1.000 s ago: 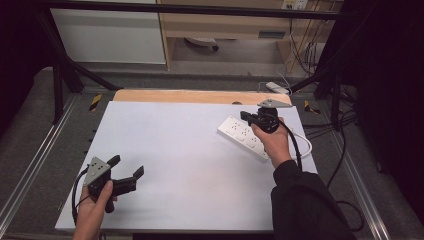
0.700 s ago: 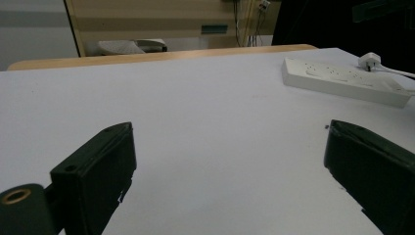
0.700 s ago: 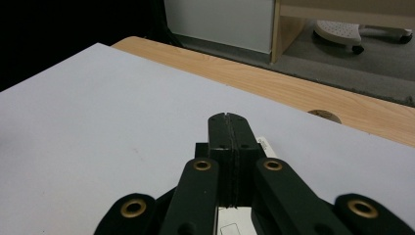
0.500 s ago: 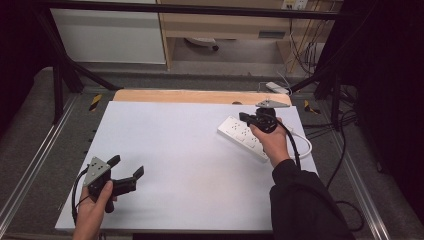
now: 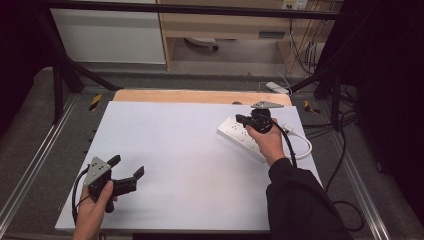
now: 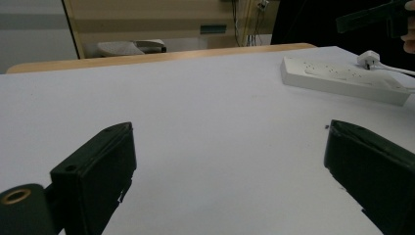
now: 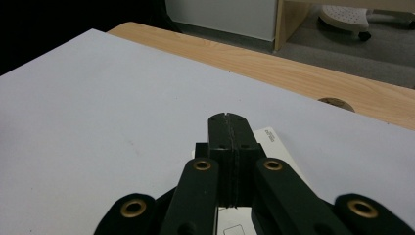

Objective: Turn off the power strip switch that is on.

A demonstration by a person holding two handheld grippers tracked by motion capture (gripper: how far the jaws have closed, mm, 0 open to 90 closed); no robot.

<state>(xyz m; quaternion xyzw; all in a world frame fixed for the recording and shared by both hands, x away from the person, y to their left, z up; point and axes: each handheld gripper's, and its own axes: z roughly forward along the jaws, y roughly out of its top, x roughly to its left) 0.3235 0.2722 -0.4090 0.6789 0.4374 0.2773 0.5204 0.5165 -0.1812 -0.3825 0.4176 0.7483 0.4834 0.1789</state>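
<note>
High view: white plastic power strip (image 5: 243, 135) at right-center, long axis running upper-left to lower-right. Right gripper (image 5: 241, 119) hovers directly over it, jaws pressed together, empty. Left gripper (image 5: 126, 167) spread, lower left, well apart.

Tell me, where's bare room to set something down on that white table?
The broad middle, between the left claw and the white power strip, is free. The far right corner is crowded: strip, plug and right claw.

Closed tool (image 7: 228, 117) above power strip (image 7: 272, 142)
</note>
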